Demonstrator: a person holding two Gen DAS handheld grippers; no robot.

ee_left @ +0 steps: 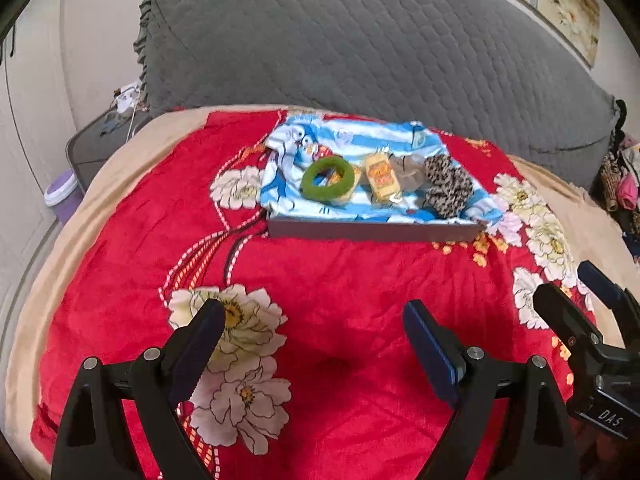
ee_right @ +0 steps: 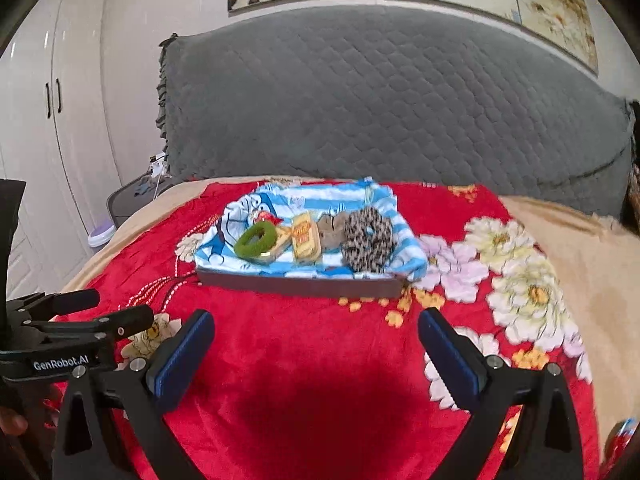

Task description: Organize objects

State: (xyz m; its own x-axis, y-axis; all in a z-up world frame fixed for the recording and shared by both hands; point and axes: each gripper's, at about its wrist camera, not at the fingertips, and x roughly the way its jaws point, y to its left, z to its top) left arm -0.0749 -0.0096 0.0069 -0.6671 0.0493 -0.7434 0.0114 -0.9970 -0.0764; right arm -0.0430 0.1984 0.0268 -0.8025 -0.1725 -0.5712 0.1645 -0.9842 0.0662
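Your left claw (ee_left: 314, 328) stands wide open in the lower half of the left wrist view, its two blue-padded fingers well apart with nothing between them but the red flowered blanket (ee_left: 340, 280) on the bed. Your right claw (ee_right: 316, 336) is likewise spread open and empty in the lower half of the right wrist view, over a shadowed patch of the same blanket. Each claw shows at the edge of the other's picture: the right one at the lower right of the left wrist view, the left one at the lower left of the right wrist view.

The things you are sorting lie in a shallow tray (ee_left: 372, 231) in the middle of both frames, well beyond both claws. A blue and white striped cartoon cloth (ee_left: 344, 140) lines the tray and spills over its edges. On the cloth, from the left of the frame to the right, you have a fuzzy green ring (ee_left: 327, 184), a small yellow packet (ee_left: 382, 178), a crumpled grey-brown piece (ee_left: 408, 172) too small to tell what it is, and a leopard-print scrunchie (ee_left: 448, 186). The green ring rests partly on something yellow beneath it. The packet sits just beside the ring, and the grey-brown piece lies between the packet and the scrunchie.

Behind the tray, a grey quilted headboard (ee_left: 360, 40) fills the upper part of both frames. A white wardrobe (ee_right: 52, 120) stands at the upper left of the right wrist view.
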